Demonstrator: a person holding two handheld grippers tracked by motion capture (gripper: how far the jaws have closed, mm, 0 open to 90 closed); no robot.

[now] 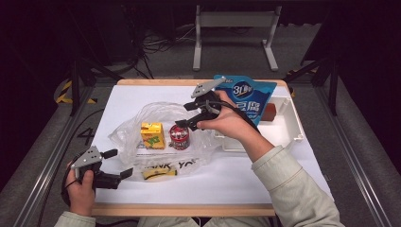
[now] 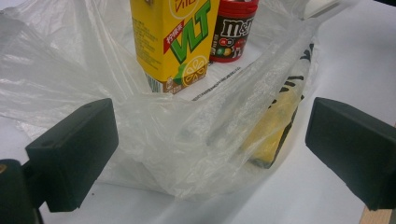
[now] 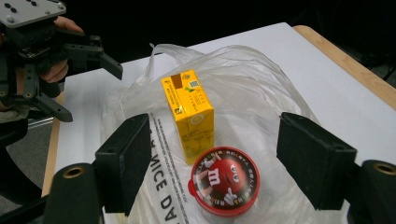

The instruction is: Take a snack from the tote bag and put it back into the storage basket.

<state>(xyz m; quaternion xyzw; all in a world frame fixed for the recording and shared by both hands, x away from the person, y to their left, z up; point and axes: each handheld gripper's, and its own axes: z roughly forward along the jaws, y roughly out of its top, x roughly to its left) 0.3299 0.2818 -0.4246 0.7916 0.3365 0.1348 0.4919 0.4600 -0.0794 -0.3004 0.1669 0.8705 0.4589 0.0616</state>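
A clear plastic bag lies open on the white table. Inside it stand a yellow drink carton and a red M&M's tub. A flat yellow packet lies under the bag's near edge. My right gripper hovers open just above the tub; in the right gripper view the tub and the carton sit between and below its jaws, untouched. My left gripper rests open at the bag's near left corner. Its jaws flank the bag's film and the yellow packet without pressing them.
A blue stand-up pouch leans at the back right, beside a white tray holding a reddish-brown block. The table's wooden front edge runs close to my left hand. The left gripper also shows far off in the right gripper view.
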